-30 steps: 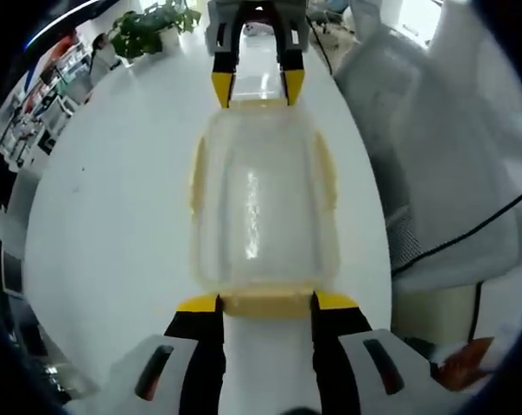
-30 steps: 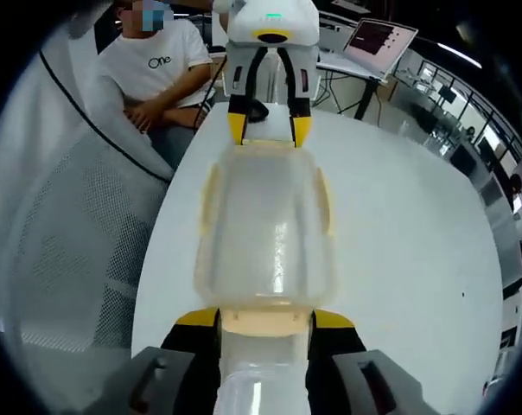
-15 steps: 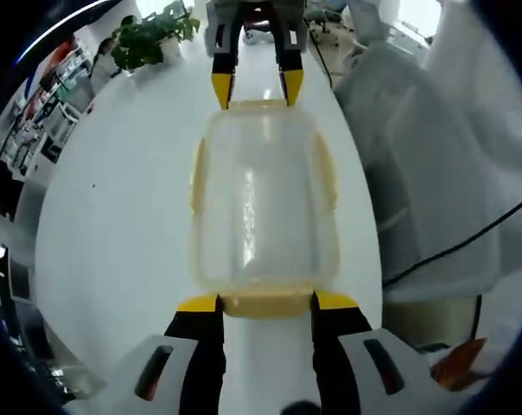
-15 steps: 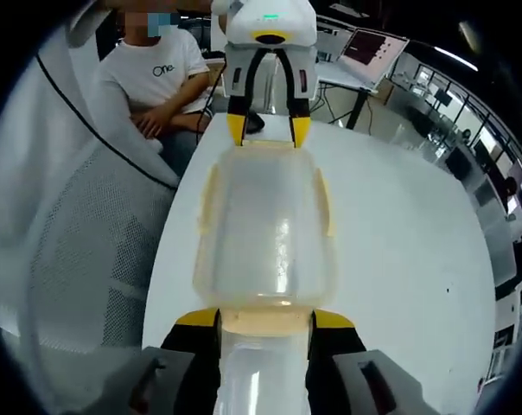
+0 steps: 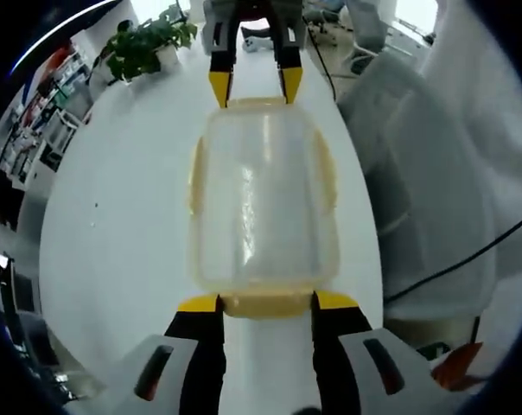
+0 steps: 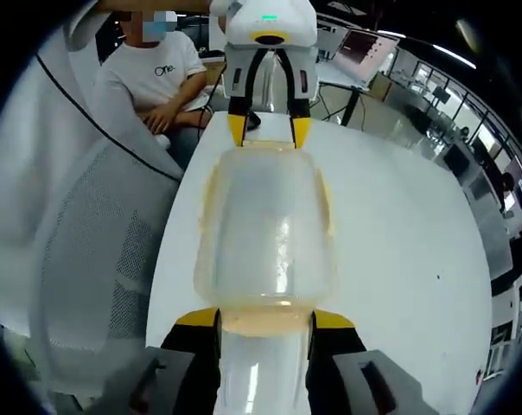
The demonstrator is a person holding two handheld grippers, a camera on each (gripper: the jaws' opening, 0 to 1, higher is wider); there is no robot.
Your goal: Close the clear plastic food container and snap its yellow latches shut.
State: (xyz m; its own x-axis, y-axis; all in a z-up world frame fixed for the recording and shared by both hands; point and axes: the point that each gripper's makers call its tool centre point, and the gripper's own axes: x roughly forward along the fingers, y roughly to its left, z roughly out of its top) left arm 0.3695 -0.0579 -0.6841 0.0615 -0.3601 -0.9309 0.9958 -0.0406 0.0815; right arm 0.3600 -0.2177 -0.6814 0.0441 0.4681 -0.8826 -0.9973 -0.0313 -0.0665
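The clear plastic food container (image 5: 263, 203) hangs lengthwise between my two grippers, above the white table, with its lid on. My left gripper (image 5: 267, 303) is shut on the yellow end latch (image 5: 267, 304) nearest its camera. At the far end, my right gripper (image 5: 255, 86) holds the opposite latch. In the right gripper view the same container (image 6: 265, 229) runs away from my right gripper (image 6: 265, 318), which is shut on its near yellow latch (image 6: 265, 322), to my left gripper (image 6: 267, 130) at the far end. Pale yellow side latches (image 5: 194, 181) (image 5: 329, 177) lie along the long sides.
The white table (image 5: 114, 199) spreads under the container. A potted plant (image 5: 144, 43) stands at its far end. A grey mesh chair (image 5: 416, 173) sits beside the table edge and also appears as the chair (image 6: 97, 259). A seated person (image 6: 157, 73) and a laptop (image 6: 360, 52) are beyond.
Both views have shifted slightly, so the hands moved a little. The container stays held between the two grippers with the same grip at each end.
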